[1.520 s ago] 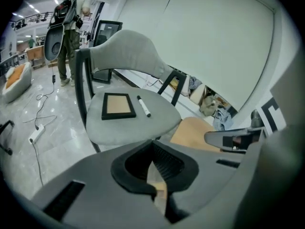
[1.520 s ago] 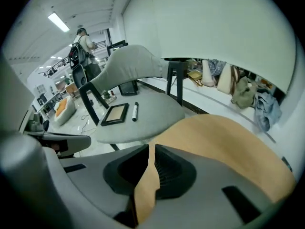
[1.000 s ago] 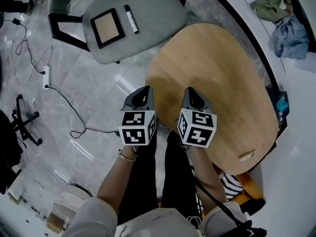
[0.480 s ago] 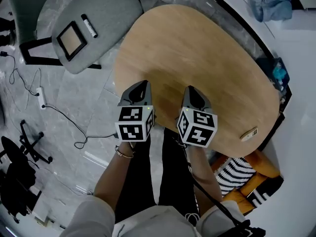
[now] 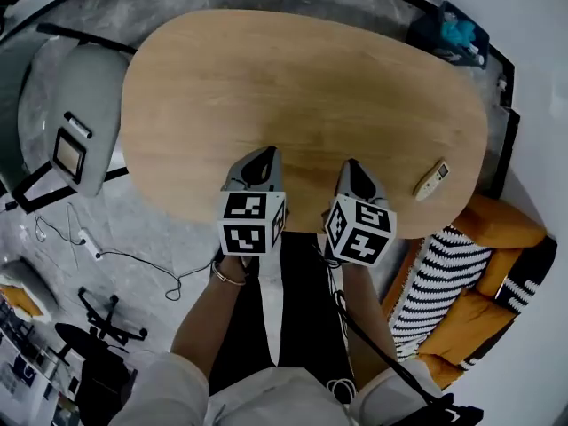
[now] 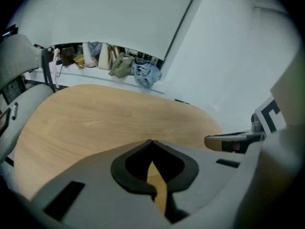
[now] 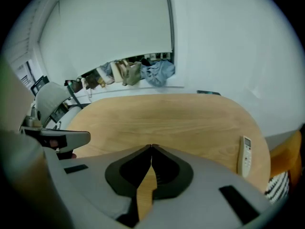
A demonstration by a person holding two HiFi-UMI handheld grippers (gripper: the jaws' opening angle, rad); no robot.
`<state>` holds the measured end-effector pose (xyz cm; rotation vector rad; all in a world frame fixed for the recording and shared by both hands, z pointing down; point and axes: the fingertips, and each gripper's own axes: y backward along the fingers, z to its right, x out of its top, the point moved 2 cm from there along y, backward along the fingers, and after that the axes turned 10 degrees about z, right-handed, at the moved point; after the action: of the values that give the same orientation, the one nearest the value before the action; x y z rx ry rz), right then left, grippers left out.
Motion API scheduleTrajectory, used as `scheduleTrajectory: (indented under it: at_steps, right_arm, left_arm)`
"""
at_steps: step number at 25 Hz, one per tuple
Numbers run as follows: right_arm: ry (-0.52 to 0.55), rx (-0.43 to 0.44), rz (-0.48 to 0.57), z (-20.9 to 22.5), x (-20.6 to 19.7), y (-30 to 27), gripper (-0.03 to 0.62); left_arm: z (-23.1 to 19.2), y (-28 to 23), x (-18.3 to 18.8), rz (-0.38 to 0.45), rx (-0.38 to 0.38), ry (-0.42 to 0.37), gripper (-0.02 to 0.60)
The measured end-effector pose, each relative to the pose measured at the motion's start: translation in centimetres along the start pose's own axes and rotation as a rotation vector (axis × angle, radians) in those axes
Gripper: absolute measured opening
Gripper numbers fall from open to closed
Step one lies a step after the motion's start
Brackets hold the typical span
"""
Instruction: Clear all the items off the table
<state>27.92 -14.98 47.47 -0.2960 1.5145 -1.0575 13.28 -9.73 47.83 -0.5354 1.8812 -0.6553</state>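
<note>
While the left tongs (image 5: 265, 155) and right tongs (image 5: 354, 164), both pressed together and empty, hover over the near edge of the smooth oval pale-wood worktop (image 5: 302, 78), a slim white plastic remote control (image 5: 431, 181) lies by the worktop's right edge. A grey padded chair (image 5: 89, 87) stands at its left end, and striped cushions (image 5: 435, 282) lie beyond its right.

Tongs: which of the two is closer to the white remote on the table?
The right tongs; the remote lies near the edge of the table on their side, with the left tongs farther away.
</note>
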Motion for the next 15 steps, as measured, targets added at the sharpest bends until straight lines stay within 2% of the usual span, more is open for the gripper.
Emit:
scheduleTrajectory:
  at_steps: [4, 8, 11, 15]
  right_arm:
    - [-0.09, -0.093, 0.008, 8.2, -0.9, 1.7, 0.026]
    - [-0.203, -0.193, 0.02, 14.9, -2.7, 3.6, 0.026]
    - [-0.275, -0.25, 0.03, 18.5, -4.2, 4.8, 0.026]
    - [-0.333, -0.29, 0.028, 21.5, -5.6, 5.9, 0.026]
  left_arm:
    - [6.4, -3.2, -0.2, -0.046, -0.063, -0.065, 0.008]
    - [12.8, -5.9, -0.8, -0.093, -0.16, -0.177, 0.008]
    - [17.0, -7.2, -1.7, -0.117, -0.22, -0.245, 0.008]
    - [20.5, -8.3, -2.6, -0.143, -0.26, -0.279, 0.008]
